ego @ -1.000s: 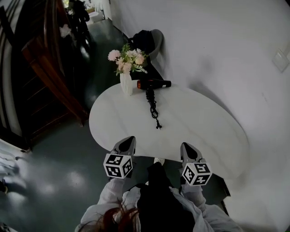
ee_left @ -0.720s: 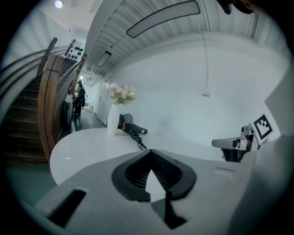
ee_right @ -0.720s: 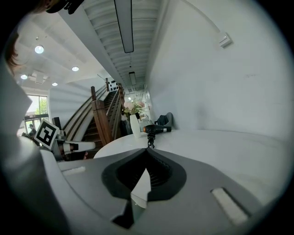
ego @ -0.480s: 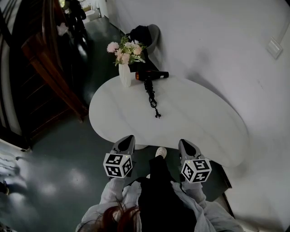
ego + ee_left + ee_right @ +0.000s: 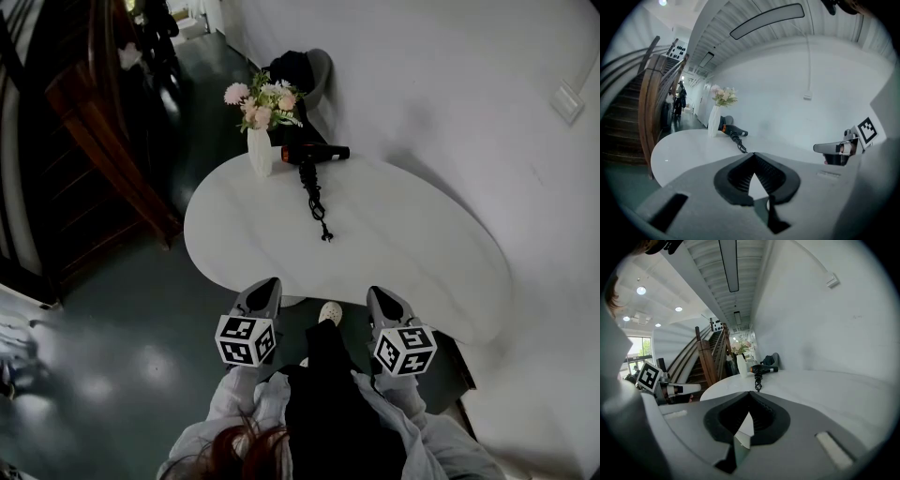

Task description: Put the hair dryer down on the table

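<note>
A black hair dryer [image 5: 316,152] with an orange ring lies on its side at the far edge of the white oval table [image 5: 403,244]. Its coiled cord [image 5: 316,208] trails toward the table's middle. The hair dryer also shows far ahead in the left gripper view [image 5: 732,132] and in the right gripper view [image 5: 764,368]. My left gripper [image 5: 265,286] and right gripper [image 5: 380,295] hover side by side at the table's near edge, far from the dryer. Both are shut with nothing in them, as seen in the left gripper [image 5: 752,157] and right gripper [image 5: 749,394] views.
A white vase of pink flowers [image 5: 260,150] stands just left of the dryer. A dark chair [image 5: 309,80] sits behind the table against the white wall. A wooden staircase [image 5: 94,141] rises at the left. A person stands far off down the hall [image 5: 681,98].
Both grippers have drawn back slightly from the table, so the hair dryer looks a little farther off. The dryer itself has not moved.
</note>
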`<action>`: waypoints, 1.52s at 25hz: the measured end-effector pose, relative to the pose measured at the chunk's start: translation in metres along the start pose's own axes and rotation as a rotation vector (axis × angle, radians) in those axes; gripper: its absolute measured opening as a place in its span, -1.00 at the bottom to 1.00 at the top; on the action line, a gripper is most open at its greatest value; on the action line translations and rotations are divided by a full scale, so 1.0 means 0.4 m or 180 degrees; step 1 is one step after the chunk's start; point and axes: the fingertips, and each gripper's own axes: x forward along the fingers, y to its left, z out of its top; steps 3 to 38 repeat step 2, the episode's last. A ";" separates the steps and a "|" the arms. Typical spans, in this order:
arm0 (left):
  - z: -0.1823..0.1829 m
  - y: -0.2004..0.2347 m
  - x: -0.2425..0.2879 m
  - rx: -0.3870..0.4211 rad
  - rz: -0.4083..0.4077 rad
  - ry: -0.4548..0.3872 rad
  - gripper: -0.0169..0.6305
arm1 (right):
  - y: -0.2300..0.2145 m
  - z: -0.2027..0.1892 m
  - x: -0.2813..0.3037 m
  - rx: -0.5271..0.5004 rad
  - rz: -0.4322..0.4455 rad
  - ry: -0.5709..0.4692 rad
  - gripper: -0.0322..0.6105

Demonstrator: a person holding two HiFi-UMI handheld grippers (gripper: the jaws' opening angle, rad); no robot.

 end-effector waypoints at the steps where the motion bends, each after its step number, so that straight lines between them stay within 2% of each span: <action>1: 0.000 0.000 -0.001 -0.0005 -0.0006 -0.0003 -0.94 | 0.002 0.000 0.002 -0.0003 0.0005 0.0004 -0.87; 38: 0.000 0.000 -0.001 -0.0011 -0.0013 -0.0006 -0.94 | 0.003 0.001 0.003 -0.0007 0.0011 0.0008 -0.87</action>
